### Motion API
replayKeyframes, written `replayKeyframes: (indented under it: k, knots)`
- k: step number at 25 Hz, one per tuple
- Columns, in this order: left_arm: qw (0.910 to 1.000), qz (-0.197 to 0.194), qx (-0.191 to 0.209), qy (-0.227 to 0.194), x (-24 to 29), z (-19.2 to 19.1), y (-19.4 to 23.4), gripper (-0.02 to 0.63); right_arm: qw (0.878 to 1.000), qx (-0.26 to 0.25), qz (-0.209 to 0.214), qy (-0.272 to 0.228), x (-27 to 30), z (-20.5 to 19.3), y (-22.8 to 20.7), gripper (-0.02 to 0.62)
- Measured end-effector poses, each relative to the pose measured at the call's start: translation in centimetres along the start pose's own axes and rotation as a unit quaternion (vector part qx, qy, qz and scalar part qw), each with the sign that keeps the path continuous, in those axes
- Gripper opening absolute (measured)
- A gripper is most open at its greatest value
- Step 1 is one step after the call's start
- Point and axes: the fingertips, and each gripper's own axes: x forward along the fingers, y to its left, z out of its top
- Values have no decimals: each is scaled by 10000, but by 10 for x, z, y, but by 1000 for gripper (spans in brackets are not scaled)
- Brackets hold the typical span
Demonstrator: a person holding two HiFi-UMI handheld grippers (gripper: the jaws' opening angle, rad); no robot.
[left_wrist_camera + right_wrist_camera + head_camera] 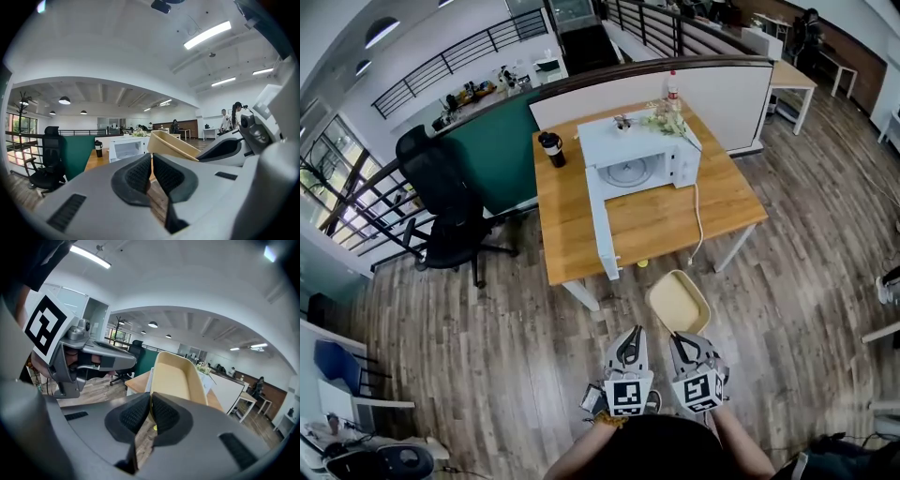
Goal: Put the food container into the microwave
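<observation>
Two fingers of the right gripper [151, 405] are clamped on the near rim of the beige, shallow, round-cornered food container [678, 302] — it juts ahead of them, above the wood-plank floor [506, 347], short of the wooden bench [661, 225] bearing the white open-doored microwave [637, 155]. The left gripper [152, 161] — fingers together, empty — is just beside.

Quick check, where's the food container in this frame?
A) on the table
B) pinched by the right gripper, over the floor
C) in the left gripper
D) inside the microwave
B: the right gripper is shut on the rim of the food container, which hangs over the floor short of the table. The microwave stands open.
</observation>
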Motion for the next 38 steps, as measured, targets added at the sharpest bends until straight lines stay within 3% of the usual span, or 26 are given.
replayKeyframes:
  k: [5,16,38]
  knots:
    - [9996,-37,62,-257,41,19,14,32,10000,-80,4,16,28,13,-27,23]
    - [9995,-123,72,-283,108,34,51,32,9998,-115,-173,-41,94,48,-73,23]
    - [9980,-146,-128,-608,183,54,125,32,9984,-470,-276,127,180,96,-109,23]
